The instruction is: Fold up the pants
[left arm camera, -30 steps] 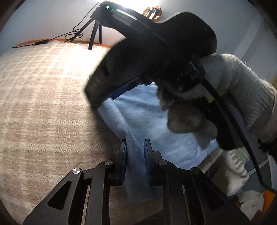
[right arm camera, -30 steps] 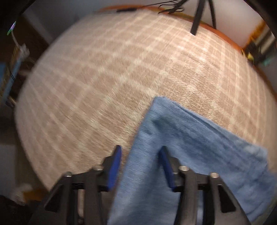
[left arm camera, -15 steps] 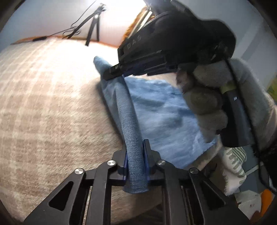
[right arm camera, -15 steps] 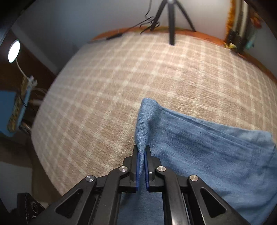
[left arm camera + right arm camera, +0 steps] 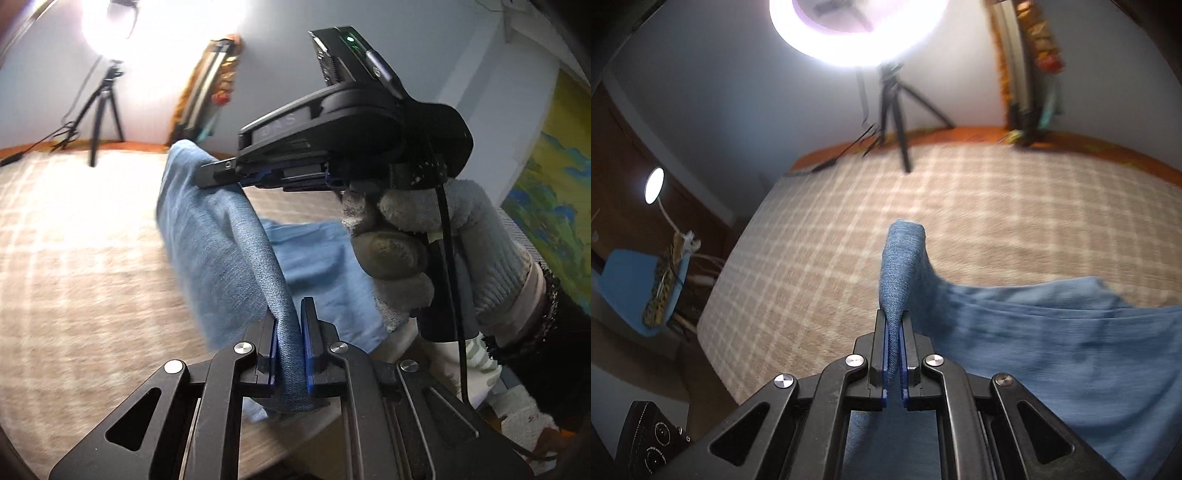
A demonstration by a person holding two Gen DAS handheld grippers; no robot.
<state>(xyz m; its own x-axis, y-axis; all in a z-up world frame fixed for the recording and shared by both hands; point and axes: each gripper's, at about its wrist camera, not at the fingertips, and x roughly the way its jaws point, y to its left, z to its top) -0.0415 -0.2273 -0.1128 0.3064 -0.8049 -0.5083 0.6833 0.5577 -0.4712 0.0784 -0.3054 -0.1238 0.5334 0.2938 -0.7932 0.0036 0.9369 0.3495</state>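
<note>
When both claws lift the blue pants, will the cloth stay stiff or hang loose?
Likely floppy: the pants sag between left claw and right claw. Probably not slippery: the pinched fold stays upright.

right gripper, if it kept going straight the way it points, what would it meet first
Past the pants fold pinched in its jaws, the right gripper points down and forward at the bare checked blanket. That would probably come first, well short of the tripod, though fisheye depth is uncertain.
</note>
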